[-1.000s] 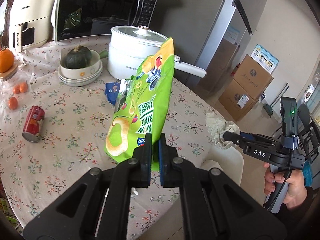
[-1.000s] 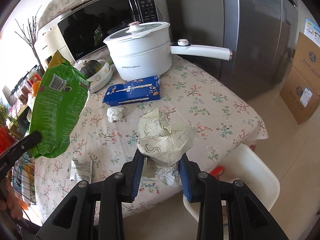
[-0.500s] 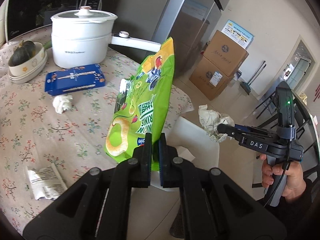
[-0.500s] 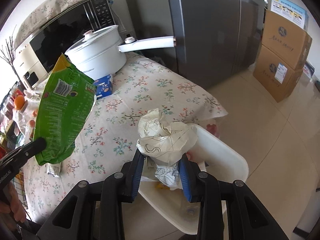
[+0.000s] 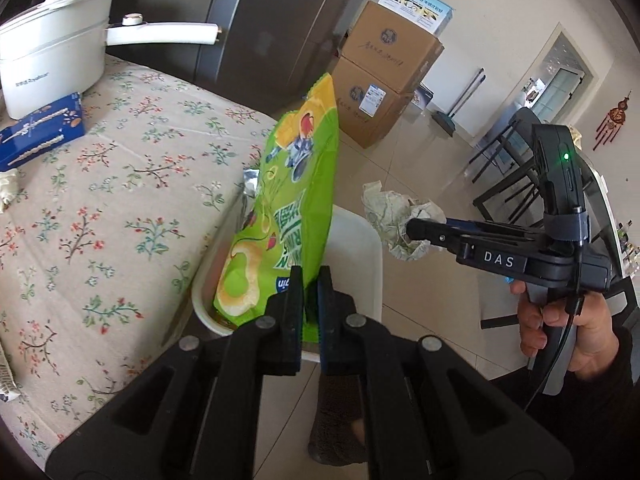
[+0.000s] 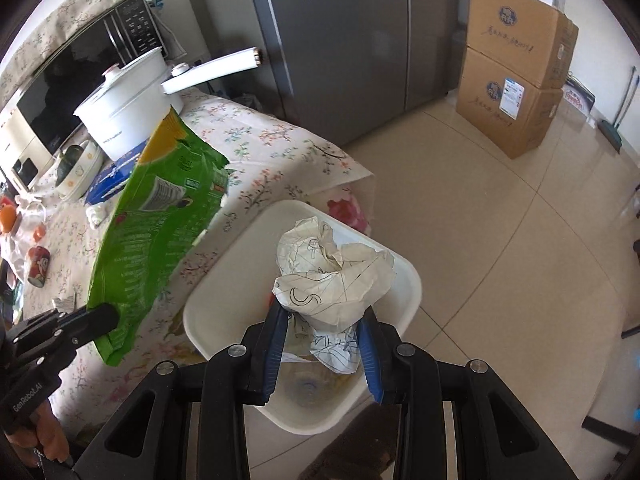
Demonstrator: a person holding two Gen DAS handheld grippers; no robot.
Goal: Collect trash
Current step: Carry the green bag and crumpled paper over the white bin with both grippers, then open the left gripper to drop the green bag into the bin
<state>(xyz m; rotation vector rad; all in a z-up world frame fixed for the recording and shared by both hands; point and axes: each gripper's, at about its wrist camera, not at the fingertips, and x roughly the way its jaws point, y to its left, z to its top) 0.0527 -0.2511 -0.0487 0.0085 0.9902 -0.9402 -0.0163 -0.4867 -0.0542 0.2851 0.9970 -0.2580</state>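
My left gripper [image 5: 309,296] is shut on the bottom edge of a green snack bag [image 5: 292,208], which stands upright over the near rim of a white trash bin [image 5: 360,248]. The same green snack bag [image 6: 160,232] shows at the left of the right wrist view, held by my left gripper [image 6: 100,316]. My right gripper [image 6: 324,344] is shut on a crumpled ball of printed paper [image 6: 332,276] above the bin [image 6: 216,304]. From the left wrist view, that paper ball [image 5: 396,220] hangs at the tip of my right gripper [image 5: 416,228], right of the bin.
The bin stands on the tiled floor against the floral-clothed table [image 5: 100,208]. On the table are a white pot [image 5: 52,68], a blue box [image 5: 40,132] and a red can [image 6: 38,266]. Stacked cardboard boxes [image 6: 516,68] and a grey fridge [image 6: 352,40] stand behind.
Both grippers have swung away from the table toward the white bin beside it, each keeping its grip. The bin now lies under the bag and the paper ball.
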